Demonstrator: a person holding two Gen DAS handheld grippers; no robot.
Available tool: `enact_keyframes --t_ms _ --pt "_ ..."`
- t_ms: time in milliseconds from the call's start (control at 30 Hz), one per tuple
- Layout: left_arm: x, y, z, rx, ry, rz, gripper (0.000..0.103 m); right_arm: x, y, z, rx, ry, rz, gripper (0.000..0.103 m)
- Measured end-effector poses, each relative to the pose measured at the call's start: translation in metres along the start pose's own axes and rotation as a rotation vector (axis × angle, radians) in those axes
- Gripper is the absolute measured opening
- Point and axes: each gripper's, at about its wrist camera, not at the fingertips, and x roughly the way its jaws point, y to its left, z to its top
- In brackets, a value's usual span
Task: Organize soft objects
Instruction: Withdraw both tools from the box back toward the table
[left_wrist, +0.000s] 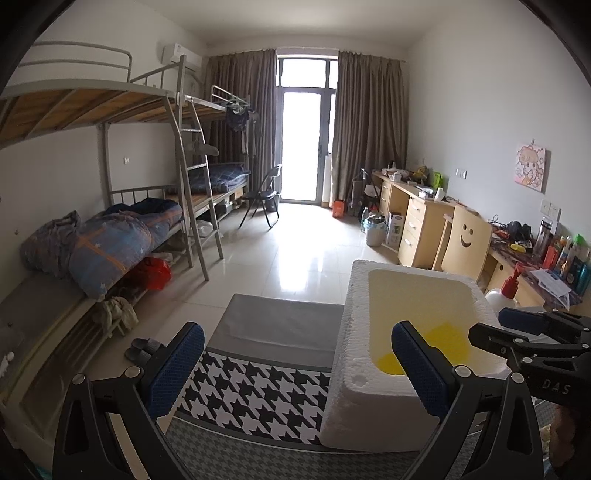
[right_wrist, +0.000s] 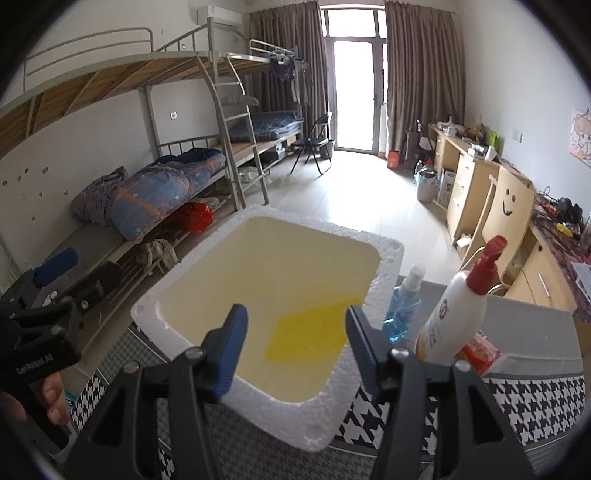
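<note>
Bunk beds (left_wrist: 110, 110), tiled floor (left_wrist: 295, 258), seemingly daylit.

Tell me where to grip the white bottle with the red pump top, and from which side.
Grip the white bottle around its white body, below the red pump, coming from the near side. It stands nearly upright, leaning slightly; the blue spray bottle stands close on its left, beside the foam box, so keep the fingers clear of it.

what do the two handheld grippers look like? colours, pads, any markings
Both match: the left gripper and right gripper have matte black angular frames with triangular cut-outs and silver round bolts at the pivots. Each finger carries a blue, dimpled pad. White lettering: "DAS" on the right one's body, "GenRobot.AI" on the left one's. No cables or sleeves show.
</note>
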Motion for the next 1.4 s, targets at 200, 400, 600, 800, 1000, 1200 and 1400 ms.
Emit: enact_keyframes --t_ms 200,400,600,800,1000,1200,1400 --pt "-0.010 -0.006 0.002 0.006 -0.012 -0.003 0.102 -0.017 -0.005 0.001 0.024 -0.061 0.004 0.073" --pt "-0.019 -0.015 -0.001 0.018 -0.014 -0.009 0.102 -0.036 -0.011 -0.003 0.045 -0.106 0.003 0.077" --pt "-0.036 -0.026 -0.001 0.037 -0.033 -0.030 0.102 -0.051 -0.011 -0.011 0.037 -0.136 -0.013 0.077" --pt "-0.059 -0.039 -0.002 0.062 -0.054 -0.045 0.102 -0.074 -0.012 -0.025 0.037 -0.187 -0.033 0.078" --pt "-0.077 -0.049 -0.006 0.083 -0.073 -0.071 0.102 -0.095 -0.012 -0.037 0.034 -0.233 -0.051 0.085" --pt "-0.092 -0.056 -0.016 0.091 -0.087 -0.110 0.102 -0.108 -0.017 -0.048 0.036 -0.249 -0.063 0.087" --pt "-0.103 -0.061 -0.023 0.095 -0.099 -0.130 0.102 -0.118 -0.020 -0.060 0.031 -0.262 -0.070 0.091"
